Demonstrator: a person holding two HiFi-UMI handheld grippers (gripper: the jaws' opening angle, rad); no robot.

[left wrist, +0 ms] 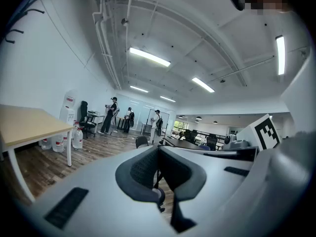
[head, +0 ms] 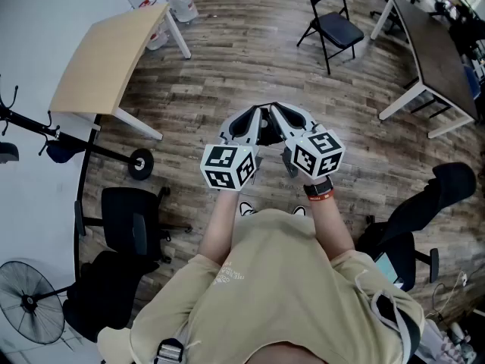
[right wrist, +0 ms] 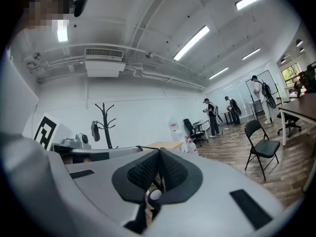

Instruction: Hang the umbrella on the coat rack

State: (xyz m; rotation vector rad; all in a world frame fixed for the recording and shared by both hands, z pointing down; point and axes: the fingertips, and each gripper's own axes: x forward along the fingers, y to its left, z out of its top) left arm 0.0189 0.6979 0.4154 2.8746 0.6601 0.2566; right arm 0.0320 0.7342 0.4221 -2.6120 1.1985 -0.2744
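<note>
1. Head view: The person (head: 280, 279) in a beige shirt holds the left gripper (head: 250, 123) and the right gripper (head: 290, 121) side by side in front of the body, above the wooden floor (head: 250, 59). Their tips almost meet. The coat rack (head: 34, 123) is at the far left, beside a light table (head: 106, 59) and well apart from both grippers. A dark shape (head: 61, 150) hangs just by its pole; in this view I cannot tell what it is. A black folding chair (head: 333, 21) stands farther ahead.

2. Left gripper view: The two jaws of the left gripper (left wrist: 158, 154) are pressed together, pad against pad, and nothing is between them. The light table is at the left with water bottles (left wrist: 76, 137) near its leg. Several people (left wrist: 109, 115) stand far back. The marker cube of the right gripper shows at the right side.

3. Right gripper view: The right gripper (right wrist: 159, 157) also has its jaws fully together and holds nothing. Beyond them, by the white wall, the coat rack stands upright. A small dark oblong thing, which seems to be the folded umbrella (right wrist: 94, 131), hangs on it, left of the pole and below the top hooks. It is far from both grippers. The folding chair is at the right.
</note>
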